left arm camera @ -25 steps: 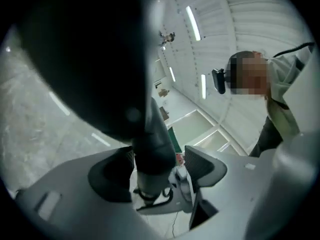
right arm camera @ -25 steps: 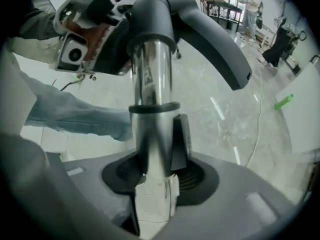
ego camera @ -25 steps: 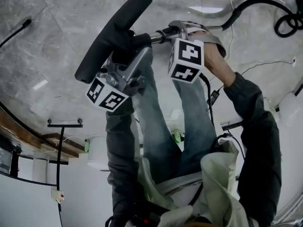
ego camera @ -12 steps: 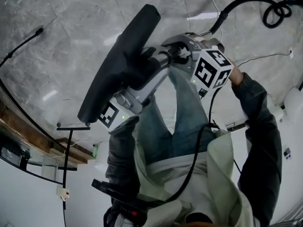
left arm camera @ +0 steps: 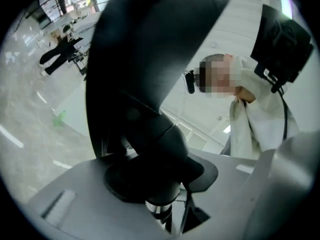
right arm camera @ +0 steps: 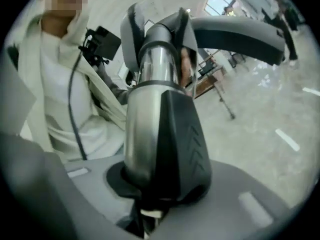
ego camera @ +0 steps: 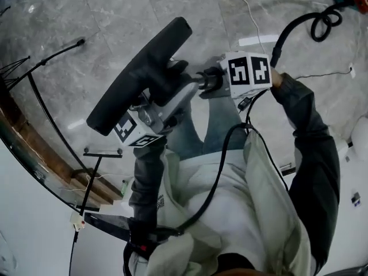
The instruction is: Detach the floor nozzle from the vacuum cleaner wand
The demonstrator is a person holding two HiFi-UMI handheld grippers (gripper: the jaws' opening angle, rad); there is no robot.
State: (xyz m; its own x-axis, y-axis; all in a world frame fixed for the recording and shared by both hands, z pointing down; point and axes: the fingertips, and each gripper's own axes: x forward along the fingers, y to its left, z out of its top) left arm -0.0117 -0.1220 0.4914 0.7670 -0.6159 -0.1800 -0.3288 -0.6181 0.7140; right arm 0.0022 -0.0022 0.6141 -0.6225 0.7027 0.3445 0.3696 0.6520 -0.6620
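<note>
Floor nozzle [ego camera: 141, 68] is sitting neck-first between our left gripper's [ego camera: 172, 86] just-tightening fingers, and the wand [right arm camera: 156, 59] between our right gripper's [ego camera: 209, 80] just-closing fingers, still joined; we're probably needing a straight pull apart.

Dim grey light, blurred fisheye edges.

Polished grey marble floor [ego camera: 115, 16] all over (super glossy). A black T-shaped stand [ego camera: 102, 152] sits low on the left. A curved wooden ledge [ego camera: 57, 168] runs just left of it, and a bright light reflection [ego camera: 257, 39] glows well up and right of it.
</note>
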